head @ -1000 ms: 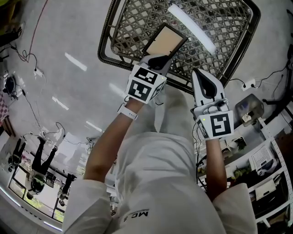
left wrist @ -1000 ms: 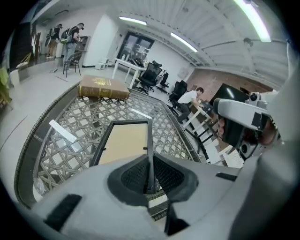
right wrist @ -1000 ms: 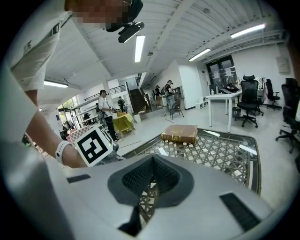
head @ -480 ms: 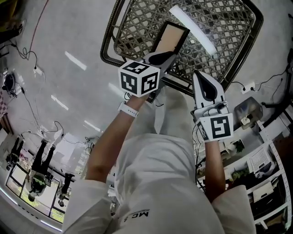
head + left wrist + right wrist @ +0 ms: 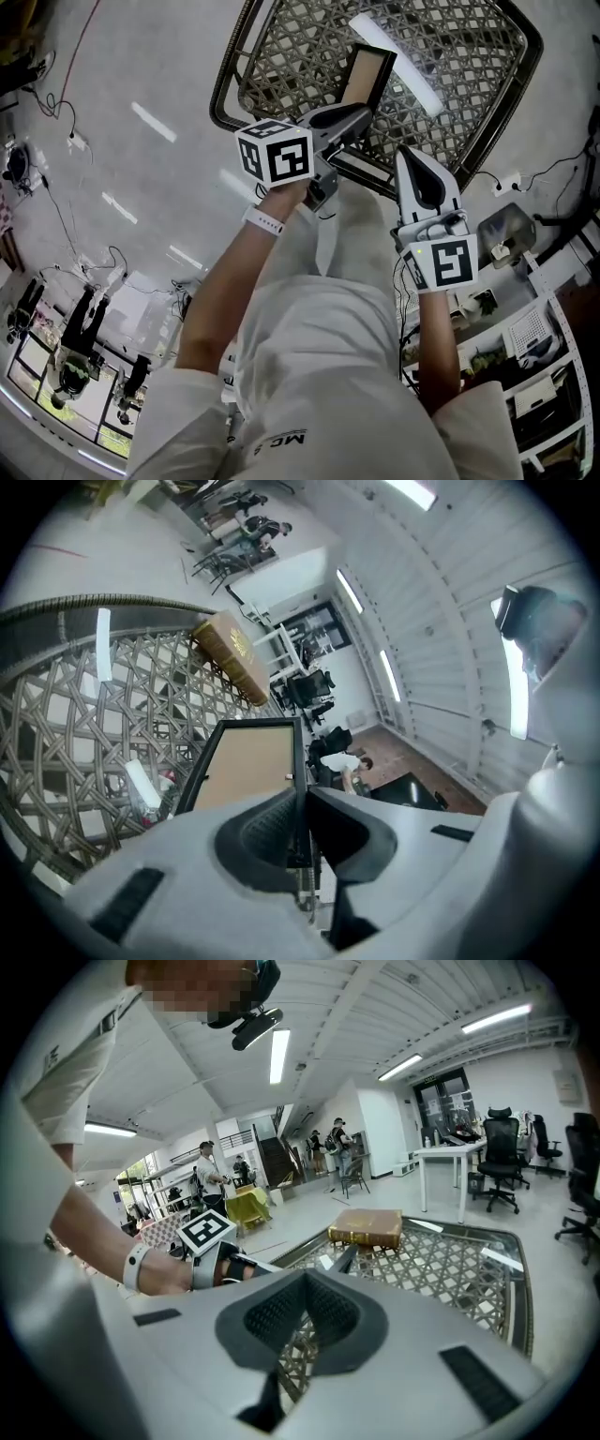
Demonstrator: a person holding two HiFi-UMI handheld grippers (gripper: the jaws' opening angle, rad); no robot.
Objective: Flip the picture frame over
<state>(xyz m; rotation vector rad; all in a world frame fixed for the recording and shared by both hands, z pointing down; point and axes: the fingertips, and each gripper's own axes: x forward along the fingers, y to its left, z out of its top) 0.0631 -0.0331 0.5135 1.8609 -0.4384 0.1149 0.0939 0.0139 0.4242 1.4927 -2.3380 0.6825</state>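
The picture frame (image 5: 367, 78), black-rimmed with a tan backing board, stands tilted up on its edge above the glass-topped wicker table (image 5: 228, 77). My left gripper (image 5: 357, 114) is shut on the frame's near edge. In the left gripper view the frame (image 5: 246, 764) rises from the shut jaws, backing board showing, with the left gripper (image 5: 298, 829) clamped on its rim. My right gripper (image 5: 413, 156) hovers at the table's near rim, right of the frame, shut on nothing. In the right gripper view, the right gripper (image 5: 305, 1321) shows the frame (image 5: 342, 1260) edge-on beyond it.
A brown book (image 5: 367, 1227) lies on the far part of the table, also visible as the book (image 5: 231, 654) beyond the frame. The glass reflects ceiling lights (image 5: 395, 49). Shelves with clutter (image 5: 525, 328) stand at the right; cables (image 5: 56, 122) run over the floor at left.
My left gripper has rolled over and lifted, swinging the frame from lying nearly flat to standing steeply on edge. The right gripper has stayed in place.
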